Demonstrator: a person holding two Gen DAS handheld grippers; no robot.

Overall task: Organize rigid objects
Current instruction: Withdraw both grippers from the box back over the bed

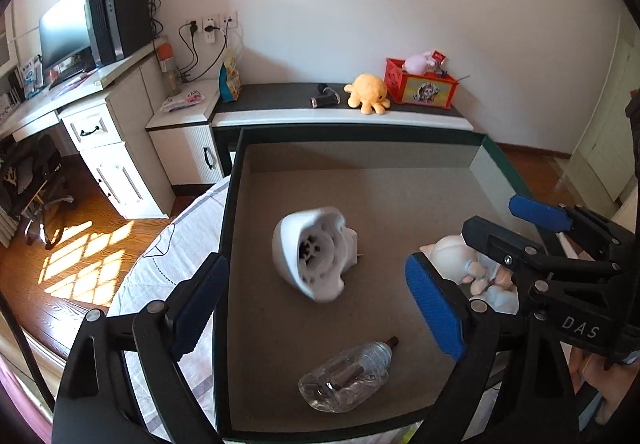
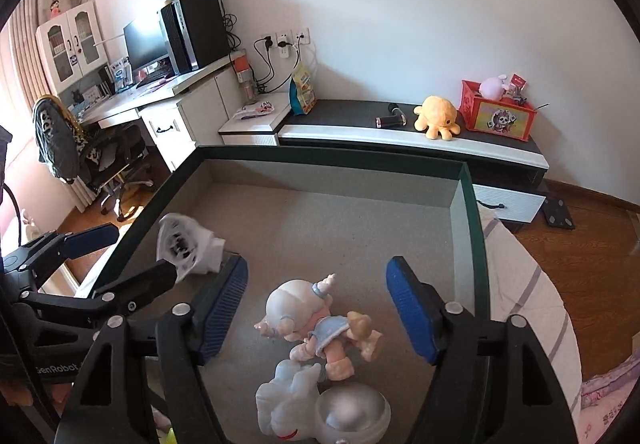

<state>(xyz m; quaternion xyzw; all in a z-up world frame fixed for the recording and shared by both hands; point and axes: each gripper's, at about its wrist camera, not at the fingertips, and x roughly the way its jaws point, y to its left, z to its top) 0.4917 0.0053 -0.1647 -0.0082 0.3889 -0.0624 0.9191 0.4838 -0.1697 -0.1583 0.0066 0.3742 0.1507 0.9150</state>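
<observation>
The left tongs stand released, blue pads spread wide with nothing pressed between them, hanging over the near-left part of a shallow dark-rimmed box with a grey floor. Ahead of them, near the middle of the box floor, a white plastic housing lies on its side, its hollow ribbed inside facing the camera and its outline blurred. Closer to the near edge of the box a clear plastic bottle lies flat, its dark cap pointing toward the middle.

The right tongs are likewise released, pads well apart. Between and just below them a small doll figurine with white hair and a pale blue dress lies in the near-right part of the box floor, touching neither pad. At its feet is a white figure with a silvery dome, right by the near edge.

The box sits on a bed with a pale striped sheet. Beyond the far edge of the box a low cabinet along the wall carries a yellow plush octopus and a red box.
</observation>
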